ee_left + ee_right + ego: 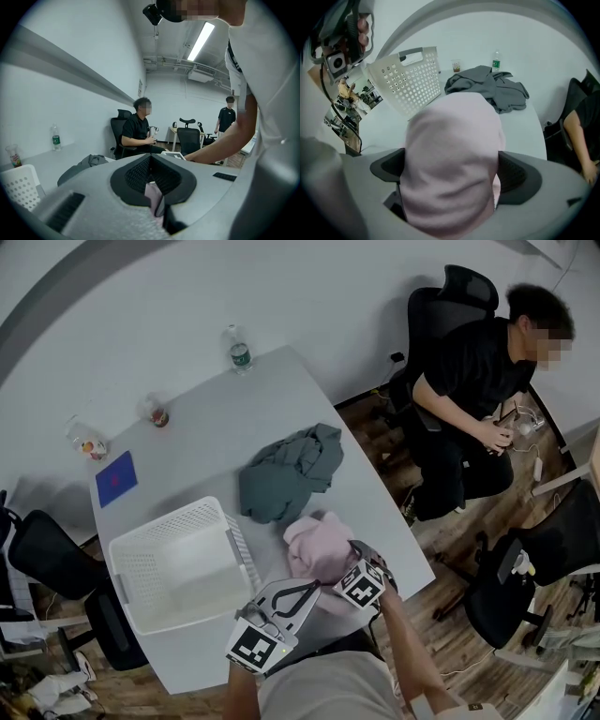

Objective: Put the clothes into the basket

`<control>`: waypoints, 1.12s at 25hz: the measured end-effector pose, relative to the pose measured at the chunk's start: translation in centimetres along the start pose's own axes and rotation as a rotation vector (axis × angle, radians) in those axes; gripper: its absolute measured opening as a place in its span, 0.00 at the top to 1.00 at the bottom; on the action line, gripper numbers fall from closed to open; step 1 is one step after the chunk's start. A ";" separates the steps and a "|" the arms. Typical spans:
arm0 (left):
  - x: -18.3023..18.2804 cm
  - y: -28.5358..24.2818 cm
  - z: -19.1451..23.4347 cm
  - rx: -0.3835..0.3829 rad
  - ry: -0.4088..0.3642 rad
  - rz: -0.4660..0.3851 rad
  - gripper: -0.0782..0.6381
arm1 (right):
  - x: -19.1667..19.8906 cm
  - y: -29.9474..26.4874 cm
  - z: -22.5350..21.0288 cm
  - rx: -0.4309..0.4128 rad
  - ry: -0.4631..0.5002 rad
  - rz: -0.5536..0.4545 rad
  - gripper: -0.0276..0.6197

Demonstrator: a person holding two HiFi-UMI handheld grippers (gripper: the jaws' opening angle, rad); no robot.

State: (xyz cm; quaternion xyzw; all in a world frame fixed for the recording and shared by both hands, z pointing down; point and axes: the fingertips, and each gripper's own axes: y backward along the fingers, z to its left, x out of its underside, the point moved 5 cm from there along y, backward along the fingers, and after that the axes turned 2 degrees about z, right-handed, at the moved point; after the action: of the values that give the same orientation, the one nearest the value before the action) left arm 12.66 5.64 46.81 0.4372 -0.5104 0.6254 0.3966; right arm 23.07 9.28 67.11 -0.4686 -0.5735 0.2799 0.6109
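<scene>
pink garment point(319, 545): near edge of table point(216, 418), just right of the basket point(164, 524); bunched thick in the right gripper point(450, 176), a thin fold pinched in the left gripper point(153, 190), likely for lifting over the rim. grey garment point(286, 474): mid-table, untouched.

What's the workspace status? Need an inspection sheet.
Surface: white table, no spills seen.
Job's things: white basket at near left, empty; grey garment heaped mid-table; pink garment bunched by the front edge.
Clutter: bottle at far edge; cup, second cup and blue square at left.
Grippers: left gripper shut on a pink garment fold; right gripper shut on its bulk.
Cables: white cable on floor, right.
Surroundings: seated person, office chair, wood floor.
</scene>
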 end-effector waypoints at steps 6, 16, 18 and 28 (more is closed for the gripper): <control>0.1 0.1 0.2 -0.009 0.018 0.003 0.88 | 0.7 -1.8 0.2 -0.052 -0.030 0.053 0.07; 0.9 0.3 0.5 -0.009 -0.007 0.010 0.88 | 1.1 -3.4 0.0 -0.117 -0.050 0.081 0.07; 1.0 0.3 0.4 -0.008 -0.002 0.011 0.88 | 1.1 -3.2 0.0 -0.111 -0.050 0.078 0.07; 0.9 0.4 0.5 -0.020 0.017 0.013 0.88 | 1.0 -2.7 0.0 -0.115 -0.077 0.053 0.21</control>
State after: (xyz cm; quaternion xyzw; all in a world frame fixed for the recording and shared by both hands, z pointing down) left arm 12.07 5.17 47.65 0.4244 -0.5161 0.6266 0.4011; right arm 22.75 9.02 69.95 -0.5068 -0.5990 0.2806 0.5529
